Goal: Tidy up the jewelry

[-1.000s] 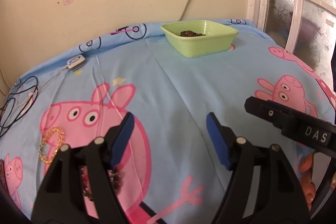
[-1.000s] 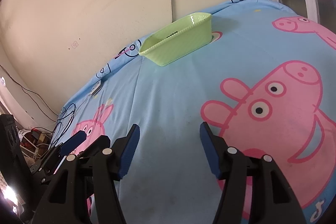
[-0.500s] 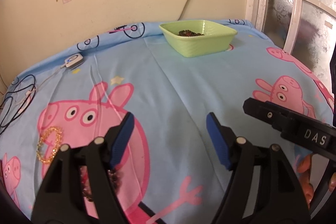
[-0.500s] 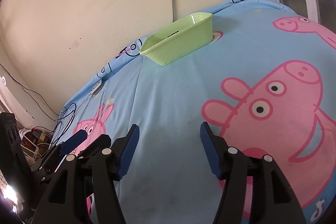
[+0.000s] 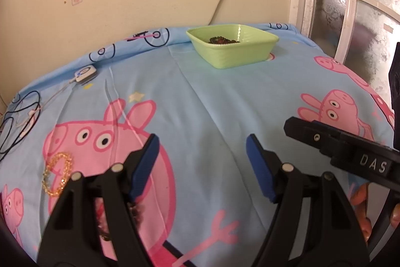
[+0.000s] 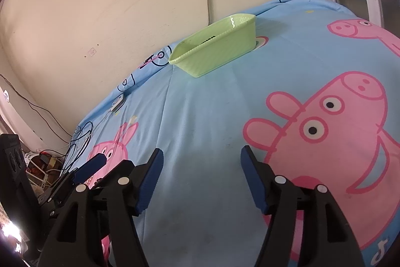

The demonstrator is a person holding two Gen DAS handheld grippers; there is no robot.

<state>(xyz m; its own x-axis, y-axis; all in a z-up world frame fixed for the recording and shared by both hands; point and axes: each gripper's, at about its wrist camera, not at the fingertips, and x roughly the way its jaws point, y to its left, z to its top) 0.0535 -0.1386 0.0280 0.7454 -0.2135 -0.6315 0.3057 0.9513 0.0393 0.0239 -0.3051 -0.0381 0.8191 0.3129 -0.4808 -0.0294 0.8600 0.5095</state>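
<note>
Near left on the bed (image 5: pixel 200 96): gold bracelet (image 5: pixel 58 174), loose, lying flat on the sheet.
Far centre: green tray (image 5: pixel 232 48) with dark beads (image 5: pixel 221 40) inside.
Left tool (image 5: pixel 201 162): spread, empty.
Right tool (image 6: pixel 201 174): spread, empty.
Handling: likely light, limp, slippery beads; pinch one side of the ring against the sheet.
Risk: soft bedding gives way; strand may slip.

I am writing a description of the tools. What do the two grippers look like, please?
Both look alike. The left gripper and right gripper have black plastic triangular arms with cut-out openings and silver pin heads. Their fingers carry flat blue ribbed pads. The right gripper's body, seen from the left wrist view, bears white letters "DAS".
</note>
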